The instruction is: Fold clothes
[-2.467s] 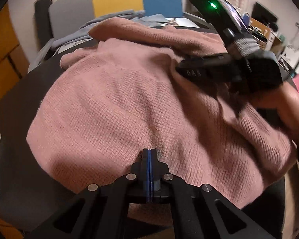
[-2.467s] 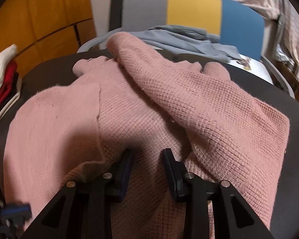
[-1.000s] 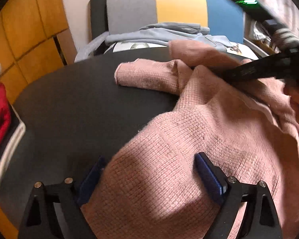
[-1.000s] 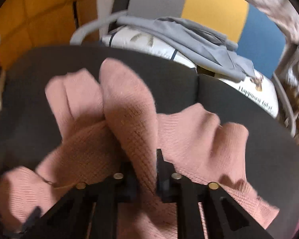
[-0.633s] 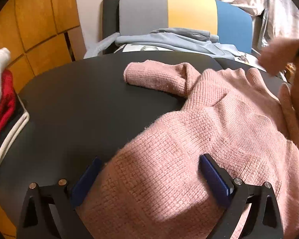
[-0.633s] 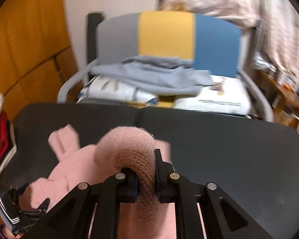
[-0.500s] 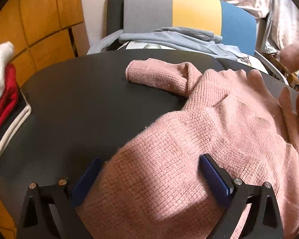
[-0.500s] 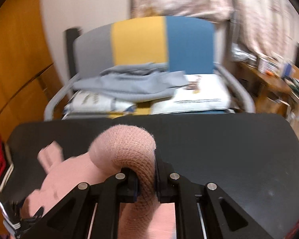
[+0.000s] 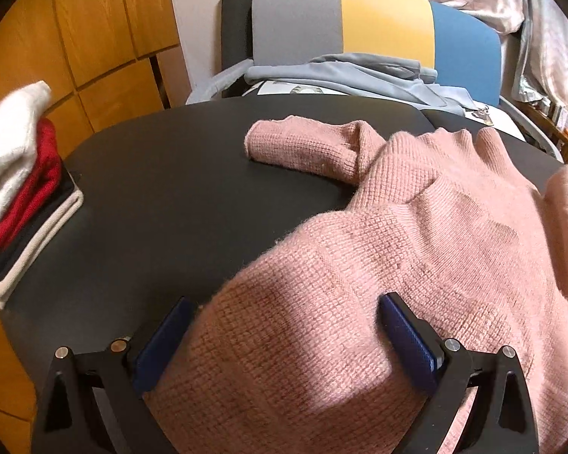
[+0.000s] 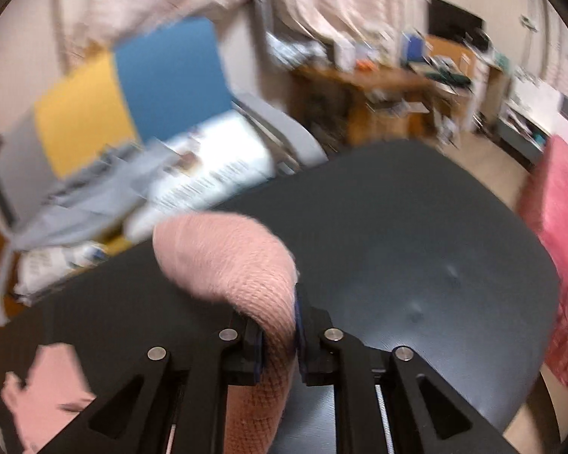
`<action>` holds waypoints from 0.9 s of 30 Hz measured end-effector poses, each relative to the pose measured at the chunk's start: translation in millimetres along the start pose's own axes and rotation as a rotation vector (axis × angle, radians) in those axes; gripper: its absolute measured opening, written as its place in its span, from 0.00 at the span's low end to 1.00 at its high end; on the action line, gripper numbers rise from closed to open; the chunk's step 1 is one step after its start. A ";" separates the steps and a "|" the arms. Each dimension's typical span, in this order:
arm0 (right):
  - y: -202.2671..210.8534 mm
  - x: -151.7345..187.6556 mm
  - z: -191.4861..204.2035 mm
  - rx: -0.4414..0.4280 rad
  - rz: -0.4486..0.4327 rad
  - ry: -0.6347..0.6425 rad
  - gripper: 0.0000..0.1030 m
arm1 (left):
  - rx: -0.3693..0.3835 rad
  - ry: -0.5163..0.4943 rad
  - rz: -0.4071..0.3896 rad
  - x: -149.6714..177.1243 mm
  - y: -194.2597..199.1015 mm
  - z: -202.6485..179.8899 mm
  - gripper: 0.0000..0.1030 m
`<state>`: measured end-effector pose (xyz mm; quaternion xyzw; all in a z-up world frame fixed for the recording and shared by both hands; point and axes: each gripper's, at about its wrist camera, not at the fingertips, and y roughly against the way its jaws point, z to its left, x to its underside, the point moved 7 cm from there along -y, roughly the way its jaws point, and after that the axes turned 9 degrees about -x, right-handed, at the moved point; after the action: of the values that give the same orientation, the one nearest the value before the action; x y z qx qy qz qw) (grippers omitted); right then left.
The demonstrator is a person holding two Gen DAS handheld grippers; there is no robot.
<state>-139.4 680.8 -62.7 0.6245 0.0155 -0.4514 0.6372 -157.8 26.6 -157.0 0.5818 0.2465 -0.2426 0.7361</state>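
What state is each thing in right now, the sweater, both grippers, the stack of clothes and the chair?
Sweater: unfolded, spread on the table, one sleeve lifted.
Left gripper: open, fingers either side of a sweater bulge.
Right gripper: pinching the sleeve, jaws starting to open.
Folded stack: piled at the table's edge.
Chair: heaped with grey clothing.

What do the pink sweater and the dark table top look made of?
Pink sweater: a chunky knit, probably wool or acrylic; the waffle-like stitch grid and fuzzy edge fibres show. Table: smooth, matte black, hard-looking surface, perhaps laminate or painted board; only a faint sheen, no grain visible.
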 end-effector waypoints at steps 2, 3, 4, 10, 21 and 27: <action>-23.4 21.4 -23.5 0.045 0.070 -0.053 0.23 | -0.009 -0.003 -0.005 0.2 0.1 0.5 0.99; -33.0 33.0 -33.3 0.058 0.103 -0.078 0.26 | -0.013 -0.003 -0.006 0.3 0.0 0.9 1.00; -41.0 45.4 -40.3 0.060 0.138 -0.096 0.26 | -0.015 -0.001 -0.007 0.3 -0.4 0.8 1.00; -18.9 68.2 -73.9 0.110 0.104 -0.166 0.28 | -0.035 0.007 -0.029 0.6 -0.6 -1.0 1.00; 27.1 146.7 77.9 -0.167 0.165 0.255 0.30 | -0.025 0.034 -0.042 2.4 -3.8 2.7 1.00; -17.7 218.5 135.0 -0.140 0.275 0.348 0.31 | 0.045 0.073 -0.001 1.5 -1.0 10.8 1.00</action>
<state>-94.0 453.3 -174.3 0.6435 0.0712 -0.2436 0.7222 -156.4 15.7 -156.6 0.6064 0.2683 -0.2271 0.7133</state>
